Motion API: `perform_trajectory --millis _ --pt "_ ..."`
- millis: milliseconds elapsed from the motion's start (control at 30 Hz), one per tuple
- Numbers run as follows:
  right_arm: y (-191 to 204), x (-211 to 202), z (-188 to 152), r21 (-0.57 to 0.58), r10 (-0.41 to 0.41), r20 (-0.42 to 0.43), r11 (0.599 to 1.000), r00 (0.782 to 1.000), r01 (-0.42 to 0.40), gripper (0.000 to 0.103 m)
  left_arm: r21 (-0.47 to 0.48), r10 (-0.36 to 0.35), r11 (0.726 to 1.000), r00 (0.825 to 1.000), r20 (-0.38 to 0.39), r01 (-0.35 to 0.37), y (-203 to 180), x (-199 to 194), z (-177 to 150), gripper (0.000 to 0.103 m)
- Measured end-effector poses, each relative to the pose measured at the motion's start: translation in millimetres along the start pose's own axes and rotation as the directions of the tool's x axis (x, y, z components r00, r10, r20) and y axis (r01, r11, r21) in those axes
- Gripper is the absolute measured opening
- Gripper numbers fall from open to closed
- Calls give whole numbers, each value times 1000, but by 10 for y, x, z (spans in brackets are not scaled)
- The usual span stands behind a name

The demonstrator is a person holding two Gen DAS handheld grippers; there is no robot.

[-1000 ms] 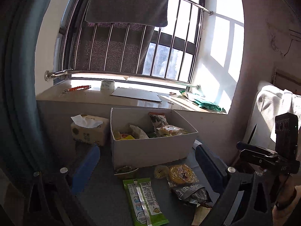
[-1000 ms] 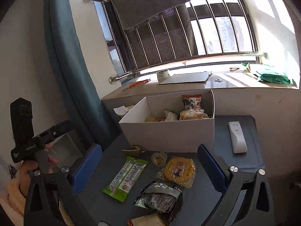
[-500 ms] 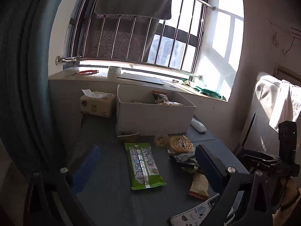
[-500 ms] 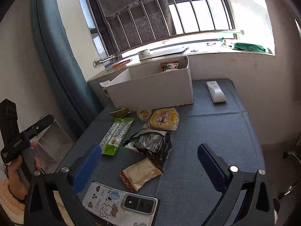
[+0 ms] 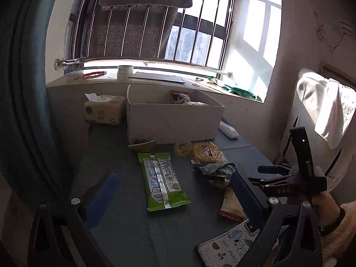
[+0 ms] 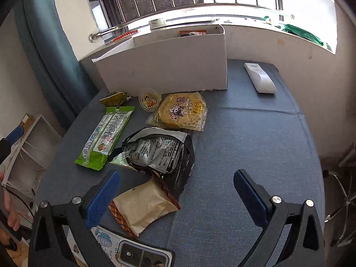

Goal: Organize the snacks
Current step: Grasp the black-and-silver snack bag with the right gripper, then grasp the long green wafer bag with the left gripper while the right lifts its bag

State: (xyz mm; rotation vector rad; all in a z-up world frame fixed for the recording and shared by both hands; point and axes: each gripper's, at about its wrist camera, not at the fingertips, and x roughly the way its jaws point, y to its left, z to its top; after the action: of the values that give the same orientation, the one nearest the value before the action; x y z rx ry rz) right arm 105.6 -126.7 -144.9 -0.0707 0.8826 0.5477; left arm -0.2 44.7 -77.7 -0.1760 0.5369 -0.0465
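Observation:
A white cardboard box (image 6: 164,71) (image 5: 173,120) with a few snacks inside stands at the back of the grey-blue table. In front of it lie a green snack pack (image 6: 106,133) (image 5: 161,175), a silver-black bag (image 6: 158,149) (image 5: 217,170), a yellow round-cracker pack (image 6: 182,111) (image 5: 205,152), a small round cup (image 6: 149,99) (image 5: 183,148), a small green-gold packet (image 6: 114,96) (image 5: 142,144) and a beige brown-edged packet (image 6: 142,207) (image 5: 231,204). My right gripper (image 6: 178,191) is open and empty, low over the beige packet. My left gripper (image 5: 173,189) is open and empty, above the green pack's near end.
A phone in a cartoon case (image 6: 124,251) (image 5: 229,244) lies at the table's near edge. A white remote (image 6: 259,77) lies right of the box. A tissue pack (image 5: 103,110) stands left of the box. A white shelf unit (image 6: 31,146) is off the table's left.
Both grippers have pulled back from the box and dropped lower toward the table's near side. The snacks in front now look closer. Both stay open and empty.

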Motion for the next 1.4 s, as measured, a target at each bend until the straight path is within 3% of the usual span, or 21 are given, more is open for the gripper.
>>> perform_trajectory --millis 100,267,333,367,400,467,600,767,900,1067,1167,1333,1367,1400 --pt "112 291 129 -56 3 -46 998 999 -6 103 17 -8 1000 1000 -3 8 -24 -5 -13 103" --pt "172 641 225 -18 78 -110 997 991 -81 103 17 -3 1000 1000 -13 3 12 11 -38 103" --pt "188 681 232 -31 60 -88 998 994 -62 90 5 2 1000 1000 -19 -2 40 26 -49 103" --pt "200 683 233 -49 37 -77 998 996 -40 79 0 0 1000 1000 -19 0 52 25 -55 103" --pt "207 677 233 -56 41 -76 997 996 -45 68 -3 -1 1000 1000 -21 1 64 28 -62 103" --pt "190 633 220 -39 84 -73 995 994 -87 58 -3 7 1000 1000 -26 -7 82 39 -71 103" --pt "168 481 165 -34 113 -44 993 993 -114 55 -17 9 1000 999 -39 -9 128 85 -92 103" --pt "128 60 102 -21 136 26 991 990 -135 55 -13 16 1000 993 -113 -18 140 390 -100 103" --pt "44 -260 11 8 127 74 992 989 -128 55 3 31 1000 981 -192 -31 112 814 -70 103" --pt "-29 -487 -86 29 102 107 994 989 -106 55 30 112 994 954 -277 -107 81 1398 -9 103" --pt "-100 -522 -127 49 95 117 994 989 -101 55 61 216 976 921 -324 -207 98 1697 0 103" --pt "-185 -520 -172 65 89 118 993 989 -97 56 94 265 964 883 -387 -248 81 1960 -73 102" --pt "-191 -515 -177 66 92 117 993 989 -100 56 115 275 962 878 -391 -250 88 1977 -101 99" --pt "-194 -516 -185 66 94 117 993 989 -102 56 101 250 968 893 -374 -229 102 1946 -119 94"
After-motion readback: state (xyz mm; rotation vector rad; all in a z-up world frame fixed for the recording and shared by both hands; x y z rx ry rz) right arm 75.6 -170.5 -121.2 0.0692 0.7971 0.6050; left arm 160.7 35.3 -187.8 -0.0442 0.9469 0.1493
